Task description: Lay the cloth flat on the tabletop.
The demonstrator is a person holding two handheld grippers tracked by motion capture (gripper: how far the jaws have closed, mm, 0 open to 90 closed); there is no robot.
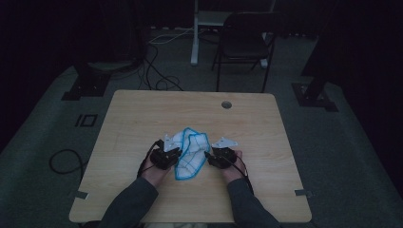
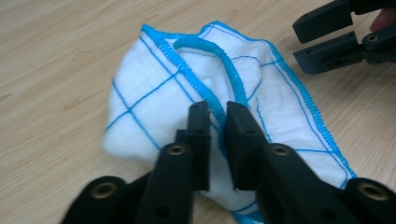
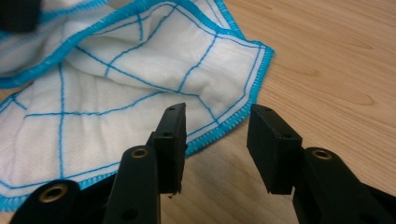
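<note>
Item: white cloth (image 1: 190,154) w/ blue grid + blue hem, crumpled on table (image 1: 142,114), lying between my two tongs.
L gripper (image 2: 218,122): jaws nearly together, pinching a raised hem fold.
R gripper (image 3: 215,135): jaws spread, empty; cloth corner just ahead, toward its left jaw.
Long axis: runs away from me, roughly.
Nearer hand: L, already on it; I judge R must close in on the corner.

White cloth (image 2: 154,112) (blue grid, blue hem) on light-wood table (image 1: 142,114).
</note>
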